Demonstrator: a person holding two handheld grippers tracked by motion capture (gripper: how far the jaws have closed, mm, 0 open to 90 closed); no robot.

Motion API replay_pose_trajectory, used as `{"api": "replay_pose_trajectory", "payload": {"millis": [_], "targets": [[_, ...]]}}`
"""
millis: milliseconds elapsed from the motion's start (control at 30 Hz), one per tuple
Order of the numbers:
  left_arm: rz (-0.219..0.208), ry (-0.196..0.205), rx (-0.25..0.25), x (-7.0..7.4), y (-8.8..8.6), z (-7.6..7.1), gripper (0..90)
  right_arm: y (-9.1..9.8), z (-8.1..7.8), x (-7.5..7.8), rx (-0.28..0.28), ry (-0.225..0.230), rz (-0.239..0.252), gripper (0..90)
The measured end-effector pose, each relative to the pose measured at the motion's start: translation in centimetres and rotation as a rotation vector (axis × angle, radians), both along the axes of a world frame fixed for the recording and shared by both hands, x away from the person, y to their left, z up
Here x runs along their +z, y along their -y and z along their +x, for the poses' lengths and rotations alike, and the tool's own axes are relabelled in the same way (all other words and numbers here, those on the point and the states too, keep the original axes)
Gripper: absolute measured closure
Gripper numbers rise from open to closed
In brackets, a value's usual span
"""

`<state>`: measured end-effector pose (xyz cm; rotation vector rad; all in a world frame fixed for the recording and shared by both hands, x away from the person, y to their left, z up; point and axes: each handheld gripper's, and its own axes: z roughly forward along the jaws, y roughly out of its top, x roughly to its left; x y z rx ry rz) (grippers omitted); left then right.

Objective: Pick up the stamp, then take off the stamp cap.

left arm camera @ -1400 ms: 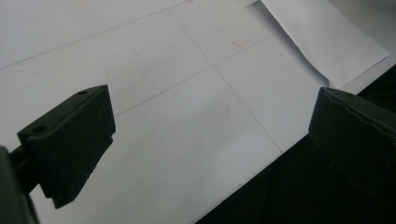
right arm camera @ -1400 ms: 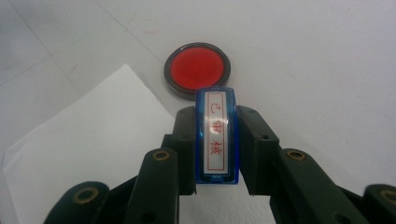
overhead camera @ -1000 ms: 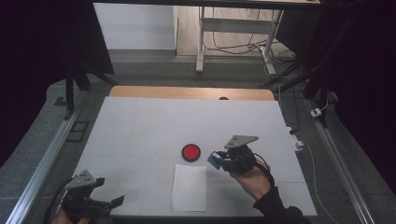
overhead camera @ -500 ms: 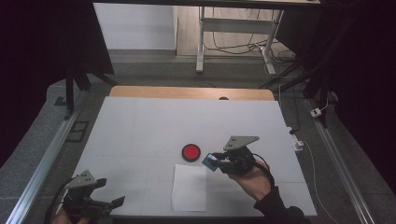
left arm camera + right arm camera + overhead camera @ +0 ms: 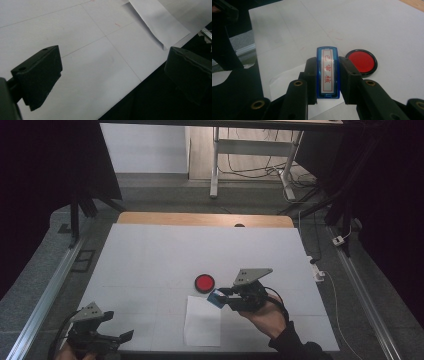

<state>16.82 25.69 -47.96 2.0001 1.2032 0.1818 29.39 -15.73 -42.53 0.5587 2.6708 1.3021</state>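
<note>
My right gripper (image 5: 220, 296) (image 5: 327, 75) is shut on a blue stamp (image 5: 327, 72) (image 5: 217, 297) with a white label bearing red characters. It hovers over the upper right corner of a white paper sheet (image 5: 202, 321) (image 5: 284, 85). A round red ink pad (image 5: 204, 282) (image 5: 361, 62) in a black rim lies just beyond the stamp. My left gripper (image 5: 122, 336) (image 5: 112, 72) stands open near the table's front left edge, nothing between its jaws; the paper sheet (image 5: 160, 22) lies ahead of it.
A white mat (image 5: 165, 255) covers the table, with a wooden strip (image 5: 200, 219) at its far edge. Metal rails (image 5: 47, 295) run along both sides. A cable and small white box (image 5: 318, 272) lie off the mat's right edge.
My right gripper with the stamp has drifted slightly left and toward the front, closer over the paper. The left gripper has barely moved.
</note>
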Motion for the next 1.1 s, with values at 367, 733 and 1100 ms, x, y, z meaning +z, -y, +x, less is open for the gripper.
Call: {"api": "replay_pose_trajectory", "payload": {"millis": [367, 733, 1100], "targets": [[-0.017, 0.009, -0.015, 0.1, -0.1, -0.1, 1.1, -0.1, -0.2, 0.0, 0.014, 0.01, -0.004, 70.2], [-0.055, 0.04, -0.05, 0.3, -0.2, 0.1, 0.3, 0.0, -0.3, 0.2, 0.013, 0.02, 0.005, 70.2], [-0.03, 0.103, -0.089, 0.8, 0.8, 0.6, 0.0, 0.0, -0.2, 0.3, 0.009, 0.019, 0.017, 70.3]]}}
